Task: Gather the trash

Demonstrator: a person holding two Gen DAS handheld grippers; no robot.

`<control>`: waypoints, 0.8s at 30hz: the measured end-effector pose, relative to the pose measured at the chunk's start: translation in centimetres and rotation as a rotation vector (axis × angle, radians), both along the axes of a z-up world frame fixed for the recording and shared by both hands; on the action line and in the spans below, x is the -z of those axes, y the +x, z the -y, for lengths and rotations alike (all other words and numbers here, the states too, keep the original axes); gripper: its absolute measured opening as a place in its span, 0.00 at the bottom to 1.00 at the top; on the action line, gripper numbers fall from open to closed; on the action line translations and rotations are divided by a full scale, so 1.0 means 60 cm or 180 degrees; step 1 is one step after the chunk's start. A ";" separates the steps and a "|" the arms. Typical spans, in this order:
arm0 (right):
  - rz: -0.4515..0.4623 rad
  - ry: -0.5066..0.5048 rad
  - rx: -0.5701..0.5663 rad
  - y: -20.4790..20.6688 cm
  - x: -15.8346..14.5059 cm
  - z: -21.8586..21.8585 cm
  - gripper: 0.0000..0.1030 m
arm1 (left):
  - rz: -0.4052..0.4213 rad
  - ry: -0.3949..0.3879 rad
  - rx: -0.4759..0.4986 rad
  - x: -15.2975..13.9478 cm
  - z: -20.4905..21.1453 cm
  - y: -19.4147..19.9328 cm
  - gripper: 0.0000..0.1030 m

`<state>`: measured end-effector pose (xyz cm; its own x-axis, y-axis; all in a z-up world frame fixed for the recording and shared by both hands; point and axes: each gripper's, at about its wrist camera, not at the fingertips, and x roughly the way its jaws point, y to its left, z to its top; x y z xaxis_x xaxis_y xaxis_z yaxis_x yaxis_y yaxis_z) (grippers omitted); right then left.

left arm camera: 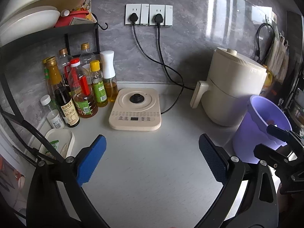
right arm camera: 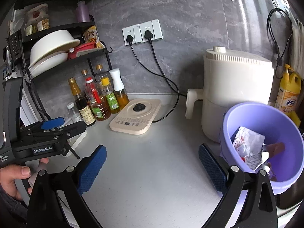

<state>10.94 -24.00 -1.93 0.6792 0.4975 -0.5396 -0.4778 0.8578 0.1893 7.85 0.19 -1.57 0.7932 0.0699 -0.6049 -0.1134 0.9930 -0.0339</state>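
Note:
A purple plastic bin [right arm camera: 247, 114] stands on the white counter at the right, in front of the cream appliance. It holds crumpled white-and-red wrappers [right arm camera: 247, 144] and a brown wrapper [right arm camera: 275, 148]. The bin also shows in the left wrist view [left arm camera: 254, 133]. My left gripper [left arm camera: 152, 159] is open and empty above the counter. My right gripper [right arm camera: 152, 163] is open and empty, its right finger just left of the bin. The left gripper also shows in the right wrist view [right arm camera: 53, 123], held by a hand at the left.
A cream kettle base [left arm camera: 135, 110] sits mid-counter with cords to the wall sockets [left arm camera: 149, 15]. Several oil and sauce bottles [left arm camera: 81, 87] stand at the left under a black rack with bowls [left arm camera: 38, 9]. A cream appliance [left arm camera: 231, 87] stands at the right. A yellow detergent bottle [right arm camera: 288, 93] stands behind the bin.

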 end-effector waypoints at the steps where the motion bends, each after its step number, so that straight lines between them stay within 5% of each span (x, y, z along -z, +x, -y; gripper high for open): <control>1: -0.0008 -0.0006 -0.0007 0.001 0.002 -0.001 0.92 | -0.0002 -0.0009 0.0010 0.002 -0.001 -0.001 0.94; 24: -0.0034 -0.0015 -0.0019 -0.003 0.007 0.009 0.92 | 0.0004 0.0099 -0.0058 0.005 0.004 0.003 0.94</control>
<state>10.75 -24.55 -2.37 0.6705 0.4988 -0.5492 -0.4808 0.8559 0.1903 8.02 -0.03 -1.88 0.7925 0.1031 -0.6011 -0.1314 0.9913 -0.0032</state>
